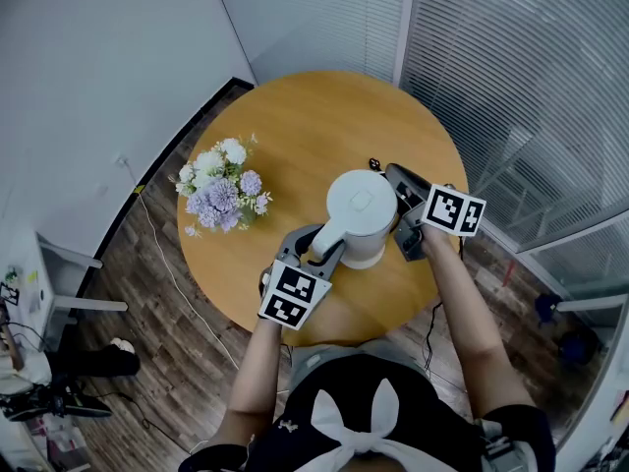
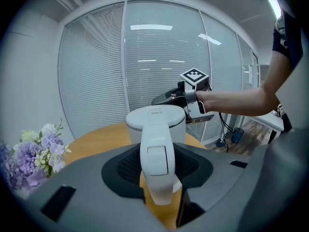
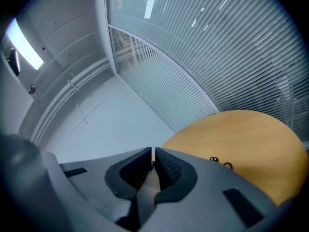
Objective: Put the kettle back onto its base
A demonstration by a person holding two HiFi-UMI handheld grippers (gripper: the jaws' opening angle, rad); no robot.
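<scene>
Nearest the lens are my left tongs [image 2: 157, 161], their dark ribbed pads pressed on either side of the white electric kettle's handle [image 2: 157, 163]. That handle runs top to bottom and faces straight back at me. The kettle [image 1: 361, 212] stands upright on the near right part of the round wooden tabletop [image 1: 324, 116], long axis vertical, body directly ahead of the left tongs. That side is plainly the nearer one and already has the hold. My right tongs [image 3: 153, 161] are pressed almost together with only a thin slit between them, and I can see nothing pinched there. They lie just beside the kettle's right flank, pointing away from me across the tabletop. I cannot make out the base in any view. If it sits under the kettle it is hidden, so I cannot judge which way the carry must go. A bunch of lilac and white flowers [image 1: 221, 190] lies well left of the kettle. No brand or lettering is legible on the kettle, and the only print is the square markers on the tongs' cubes.
</scene>
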